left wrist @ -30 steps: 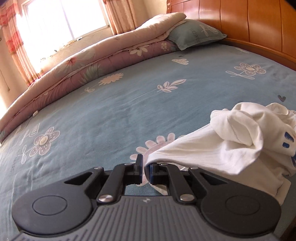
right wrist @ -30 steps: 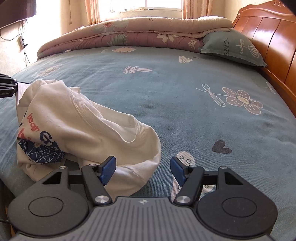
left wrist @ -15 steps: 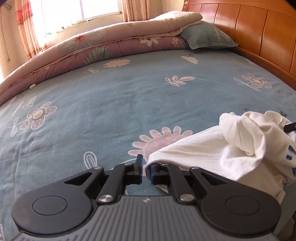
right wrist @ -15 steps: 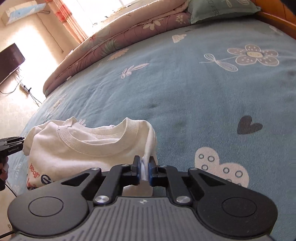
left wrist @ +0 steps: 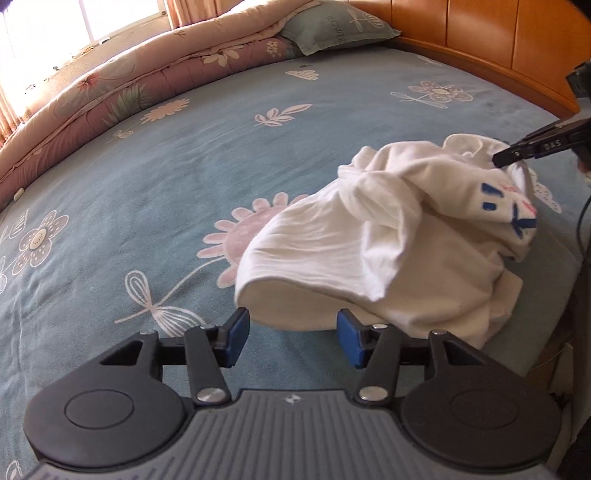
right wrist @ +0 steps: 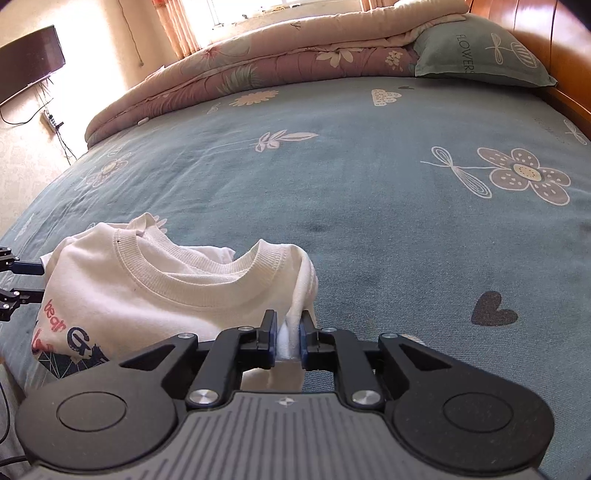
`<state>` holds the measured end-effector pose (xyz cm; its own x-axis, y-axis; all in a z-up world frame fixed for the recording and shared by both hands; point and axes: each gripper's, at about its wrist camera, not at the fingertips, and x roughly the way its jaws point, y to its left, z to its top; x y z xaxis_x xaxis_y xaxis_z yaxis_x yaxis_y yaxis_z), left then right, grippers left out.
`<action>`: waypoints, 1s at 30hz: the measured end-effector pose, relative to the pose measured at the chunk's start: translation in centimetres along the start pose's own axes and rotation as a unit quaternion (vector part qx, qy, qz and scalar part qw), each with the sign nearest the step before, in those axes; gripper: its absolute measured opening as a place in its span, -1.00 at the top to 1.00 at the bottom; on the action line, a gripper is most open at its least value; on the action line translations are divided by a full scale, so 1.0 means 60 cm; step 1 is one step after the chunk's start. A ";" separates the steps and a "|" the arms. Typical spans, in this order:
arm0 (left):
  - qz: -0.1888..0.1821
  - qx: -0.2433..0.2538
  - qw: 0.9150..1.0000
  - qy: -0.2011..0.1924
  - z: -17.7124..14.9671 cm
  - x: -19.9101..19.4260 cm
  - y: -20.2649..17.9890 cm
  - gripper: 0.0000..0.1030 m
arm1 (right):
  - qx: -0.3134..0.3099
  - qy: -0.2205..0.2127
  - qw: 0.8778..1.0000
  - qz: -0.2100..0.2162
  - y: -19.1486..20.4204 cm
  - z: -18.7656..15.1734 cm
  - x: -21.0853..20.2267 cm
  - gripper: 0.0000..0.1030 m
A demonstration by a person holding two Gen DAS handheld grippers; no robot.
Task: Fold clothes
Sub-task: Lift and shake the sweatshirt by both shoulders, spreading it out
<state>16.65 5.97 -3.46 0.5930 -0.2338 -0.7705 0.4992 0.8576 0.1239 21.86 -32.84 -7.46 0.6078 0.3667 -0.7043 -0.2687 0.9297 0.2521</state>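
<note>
A crumpled white sweatshirt (left wrist: 369,251) with blue and red print lies at the near right of the bed. My left gripper (left wrist: 291,326) hovers at its near hem. The jaws are opening, and the blue pads stand apart on either side of the cloth edge without pressing it. My right gripper (right wrist: 287,334) pinches a fold of the sweatshirt (right wrist: 147,295) beside the ribbed collar. Its jaws are easing open, but the cloth is still squeezed between the pads. In the left wrist view the right gripper (left wrist: 517,151) reaches in at the sweatshirt's far side.
The blue flowered sheet (left wrist: 147,184) stretches away to the left and far side. A folded pink quilt (left wrist: 147,85) and a green pillow (left wrist: 332,26) lie at the far edge. A wooden headboard (left wrist: 480,37) stands along the right. A dark screen (right wrist: 29,62) hangs on the wall.
My left gripper let go of the sweatshirt's hem and opened wide. My right gripper closed on a fold by the collar and has lifted it slightly.
</note>
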 end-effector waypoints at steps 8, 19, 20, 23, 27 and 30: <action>-0.073 -0.014 0.996 -0.052 0.065 0.022 -0.049 -0.24 | 0.041 -0.007 0.999 0.009 -0.028 -0.011 -0.004 0.33; -0.087 -0.098 0.991 -0.038 0.073 0.053 -0.003 0.96 | 0.097 0.013 0.992 0.077 -0.060 -0.008 0.034 0.73; -0.074 -0.098 0.992 -0.041 0.075 0.047 0.004 0.97 | 0.086 0.011 0.993 0.075 -0.053 -0.004 0.032 0.73; -0.038 -0.103 0.993 -0.054 0.090 0.034 0.038 0.99 | 0.043 -0.009 0.998 0.050 -0.033 0.022 0.018 0.76; 0.003 -0.105 0.992 -0.070 0.117 0.028 0.079 1.00 | -0.025 -0.036 0.999 0.009 -0.004 0.073 0.003 0.78; 0.010 -0.115 0.990 -0.081 0.136 0.030 0.111 1.00 | -0.070 -0.045 0.996 -0.025 0.014 0.108 0.006 0.80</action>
<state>26.20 7.50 1.06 0.7036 -0.2702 -0.6572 0.3402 0.9401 -0.0223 26.69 -31.67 -3.22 0.6858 0.3278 -0.6499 -0.3342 0.9350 0.1188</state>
